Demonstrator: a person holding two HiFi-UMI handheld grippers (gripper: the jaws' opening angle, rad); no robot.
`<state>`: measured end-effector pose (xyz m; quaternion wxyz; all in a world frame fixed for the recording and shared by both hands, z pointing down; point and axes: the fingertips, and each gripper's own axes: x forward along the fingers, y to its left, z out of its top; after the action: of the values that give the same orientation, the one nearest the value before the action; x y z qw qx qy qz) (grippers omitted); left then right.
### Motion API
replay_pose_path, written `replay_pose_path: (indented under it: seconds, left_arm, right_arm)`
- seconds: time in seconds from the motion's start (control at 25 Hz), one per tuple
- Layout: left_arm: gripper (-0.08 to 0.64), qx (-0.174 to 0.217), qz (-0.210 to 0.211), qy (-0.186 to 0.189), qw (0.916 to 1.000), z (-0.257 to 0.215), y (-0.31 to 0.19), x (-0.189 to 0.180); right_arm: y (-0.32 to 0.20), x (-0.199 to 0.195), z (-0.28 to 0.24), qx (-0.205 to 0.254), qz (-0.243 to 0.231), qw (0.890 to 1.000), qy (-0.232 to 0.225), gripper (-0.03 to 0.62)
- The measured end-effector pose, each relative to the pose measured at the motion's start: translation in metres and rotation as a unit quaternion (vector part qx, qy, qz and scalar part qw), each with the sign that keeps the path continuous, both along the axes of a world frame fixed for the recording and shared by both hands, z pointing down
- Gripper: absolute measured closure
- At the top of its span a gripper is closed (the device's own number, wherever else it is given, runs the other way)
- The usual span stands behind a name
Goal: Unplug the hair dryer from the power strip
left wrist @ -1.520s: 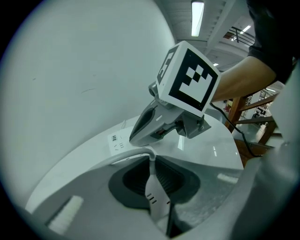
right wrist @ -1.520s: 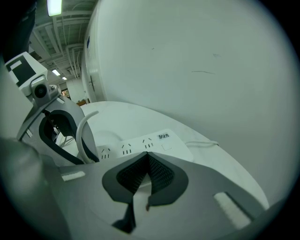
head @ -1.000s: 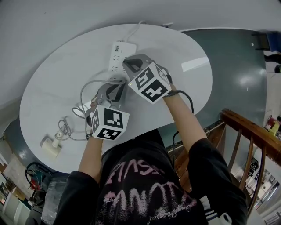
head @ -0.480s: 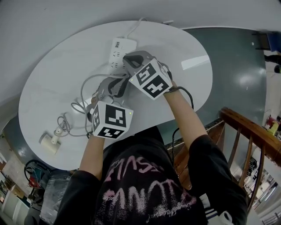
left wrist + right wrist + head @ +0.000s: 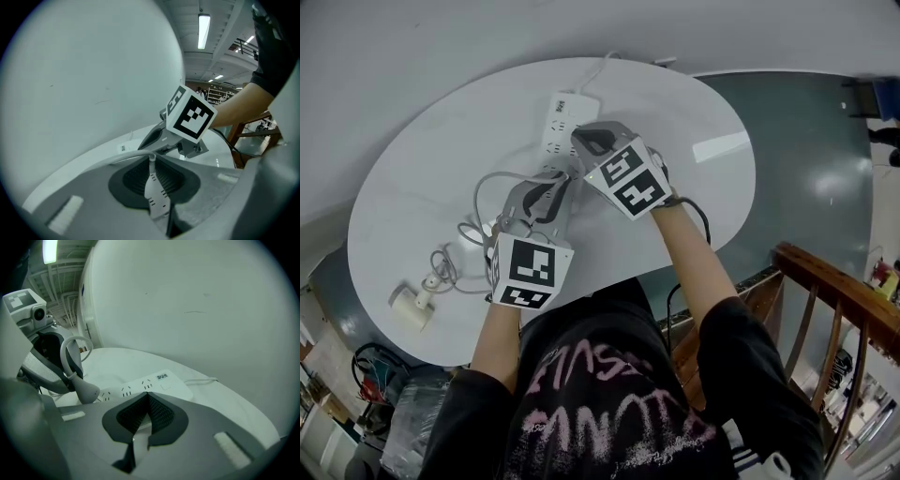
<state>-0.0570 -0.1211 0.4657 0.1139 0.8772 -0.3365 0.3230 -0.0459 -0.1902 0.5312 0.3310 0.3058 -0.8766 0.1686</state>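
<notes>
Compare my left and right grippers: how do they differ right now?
The left gripper is clamped on the grey plug; the right gripper has its jaws together, holding nothing. The left sits nearer you; the right reaches farther, at the white power strip. Both tilt down toward the table.

Near end of power strip hidden behind right gripper.
</notes>
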Motion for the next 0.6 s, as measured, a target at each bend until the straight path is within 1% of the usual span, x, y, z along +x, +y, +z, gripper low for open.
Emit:
replay_pose_path:
  seconds: [0.12, 0.24, 0.4, 0.6]
  left_arm:
    - [0.515, 0.009, -0.014, 0.007, 0.9998, -0.008, -0.004, -0.004]
    - [0.515, 0.022, -0.029, 0.013, 0.9993, -0.018, -0.008, -0.007]
    - [0.514, 0.039, -0.048, 0.019, 0.9979, -0.031, -0.015, -0.011]
    - [0.514, 0.059, -0.069, 0.023, 0.9956, -0.043, -0.022, -0.021]
  right_arm:
    - [0.0, 0.0, -0.001, 0.01, 0.013, 1.0, -0.016, 0.569]
    - [-0.001, 0.002, -0.003, 0.017, 0.025, 0.999, -0.024, 0.569]
    - [-0.002, 0.003, -0.005, 0.032, 0.026, 0.999, -0.029, 0.571]
    - [-0.005, 0.006, -0.017, 0.052, 0.054, 0.995, -0.06, 0.575]
